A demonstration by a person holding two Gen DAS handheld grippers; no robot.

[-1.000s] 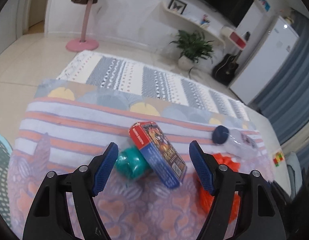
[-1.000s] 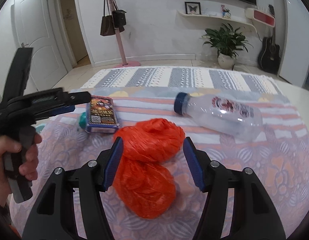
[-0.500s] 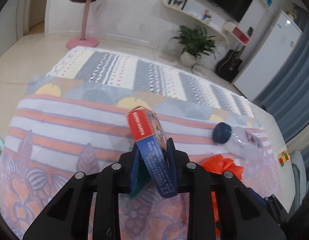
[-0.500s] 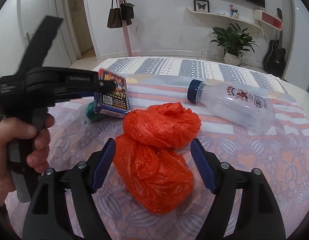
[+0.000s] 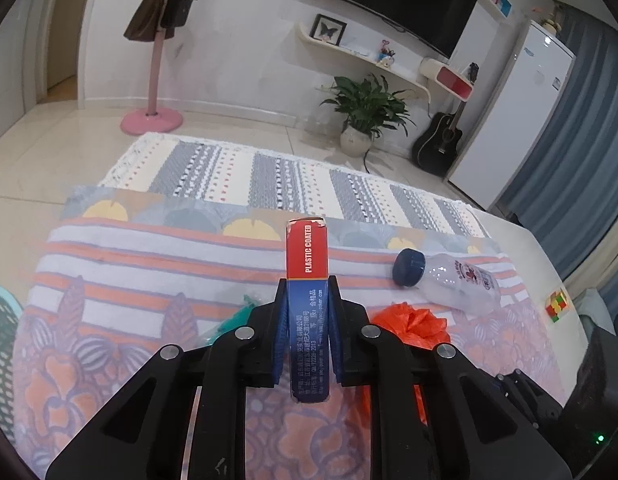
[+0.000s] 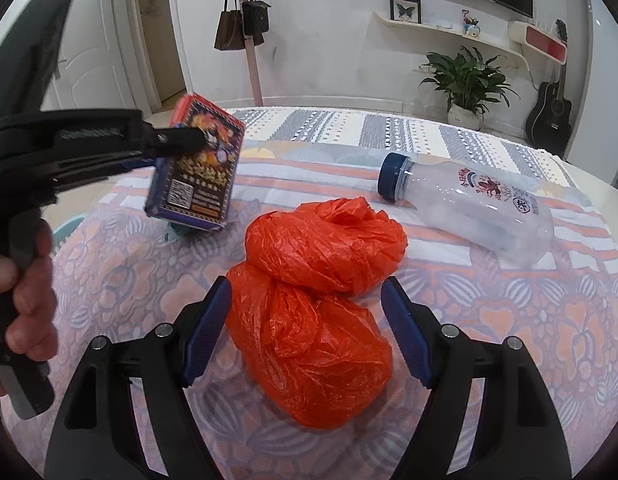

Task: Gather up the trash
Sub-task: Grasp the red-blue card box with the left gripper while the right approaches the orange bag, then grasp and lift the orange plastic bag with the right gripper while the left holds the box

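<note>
A red and blue card box (image 5: 308, 256) stands edge-on between the blue pads of my left gripper (image 5: 308, 292), whose jaws are closing on it and press both sides. In the right wrist view the box (image 6: 197, 176) hangs tilted above the tablecloth, held by the left gripper (image 6: 185, 138). A crumpled orange plastic bag (image 6: 317, 300) lies between the fingers of my right gripper (image 6: 307, 304), which is open with its pads beside the bag. A clear bottle (image 6: 477, 204) with a blue cap lies on its side behind. A teal wad (image 5: 237, 316) lies under the lifted box.
A patterned cloth (image 5: 109, 280) covers the table. A teal perforated basket (image 5: 1, 340) sits at the table's left edge. A colour cube (image 5: 557, 304) lies on the bare tabletop at the right. A hand (image 6: 25, 292) grips the left tool's handle.
The left jaws went from wide apart to closed on the card box and lifted it, turning it edge-on. The right jaws widened around the orange bag and came a little closer to it.
</note>
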